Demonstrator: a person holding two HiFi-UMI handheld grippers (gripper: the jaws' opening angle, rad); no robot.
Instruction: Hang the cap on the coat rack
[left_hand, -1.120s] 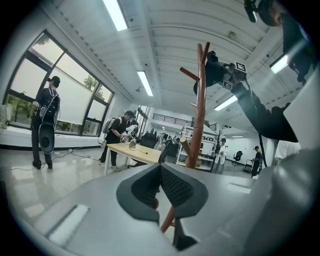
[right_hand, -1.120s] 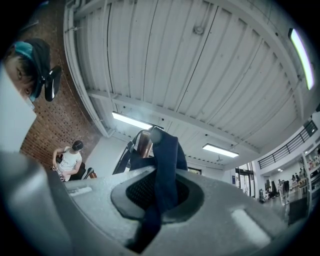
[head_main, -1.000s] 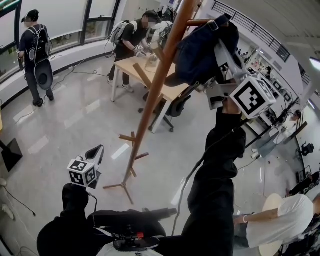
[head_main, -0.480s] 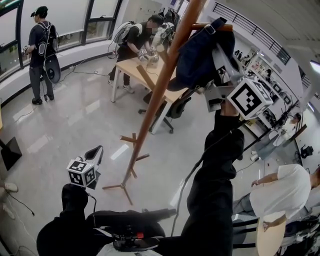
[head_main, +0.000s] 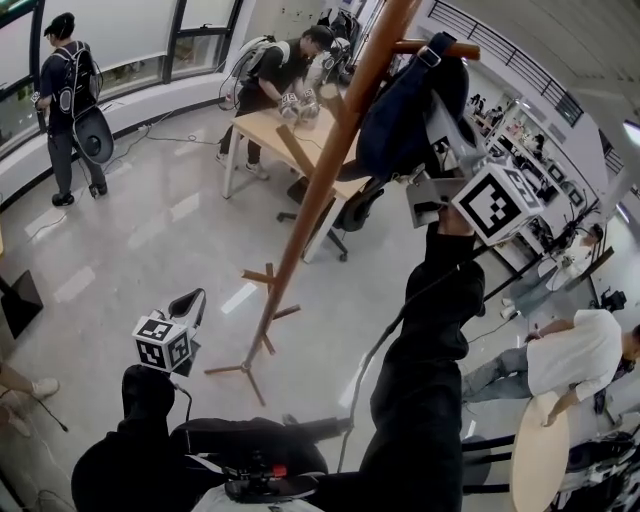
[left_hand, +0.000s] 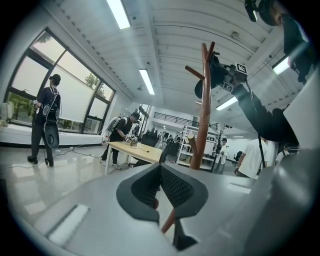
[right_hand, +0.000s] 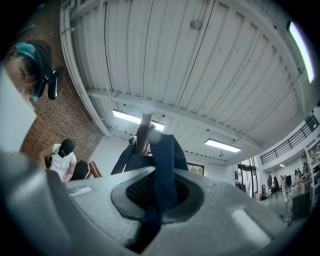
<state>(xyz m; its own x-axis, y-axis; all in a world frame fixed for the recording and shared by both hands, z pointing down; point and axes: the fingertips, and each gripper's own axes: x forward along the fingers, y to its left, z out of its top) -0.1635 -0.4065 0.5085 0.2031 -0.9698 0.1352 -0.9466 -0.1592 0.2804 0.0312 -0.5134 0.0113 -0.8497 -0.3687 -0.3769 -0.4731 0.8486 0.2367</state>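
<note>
Up high, the right gripper (right_hand: 161, 187) is clamped on the navy cap (head_main: 405, 115) at the top peg (head_main: 455, 48) of the coat rack (head_main: 320, 190). The left gripper (left_hand: 160, 172) is closed and empty, low over the glossy grey floor (head_main: 130, 250). It's an open office: wooden tabletop (head_main: 270, 130), tall windows (head_main: 120, 30), people (head_main: 68, 100) about.

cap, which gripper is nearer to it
Right. The right gripper is clamped on the cap up at the coat rack peg; the left gripper is far below it.
</note>
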